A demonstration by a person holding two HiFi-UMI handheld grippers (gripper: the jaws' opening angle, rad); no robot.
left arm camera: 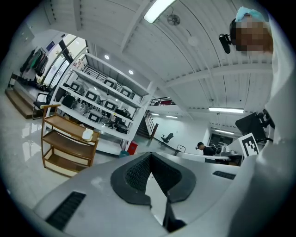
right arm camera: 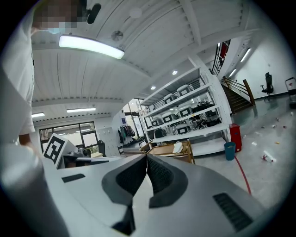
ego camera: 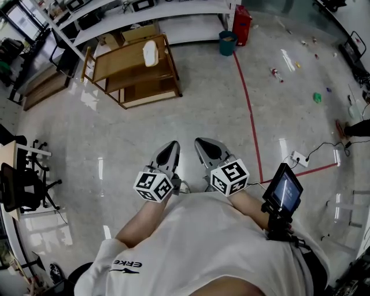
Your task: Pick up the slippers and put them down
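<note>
- The left gripper [ego camera: 172, 145] and the right gripper [ego camera: 201, 143] sit side by side, close against the person's white T-shirt [ego camera: 214, 243]. Both point roughly level toward 12 o'clock. This reads as a ready pose, not a reach.
- Each pair of jaws is pressed together at the tips with nothing between them. The dark ribbed pads meet in a narrow V inside smooth grey moulded shells.
- The task's thing, a pale, soft-looking slipper [ego camera: 150, 53], lies on the top tier of an open three-tier wooden rack [ego camera: 118, 60]. It is at about 11 o'clock from the grippers and well apart from them. I cannot tell whether it is one slipper or a stacked pair.
- The rack stands on a glossy grey floor [ego camera: 202, 110] that mirrors the ceiling lights. From this layout the pick-up has not begun, and the person must first close the gap to the rack.
- A red tape line [ego camera: 247, 104] runs along the floor at 1 o'clock. A round teal bin [ego camera: 227, 43] and a red box [ego camera: 241, 24] stand at its far end, beside white metal shelving [ego camera: 173, 14].
</note>
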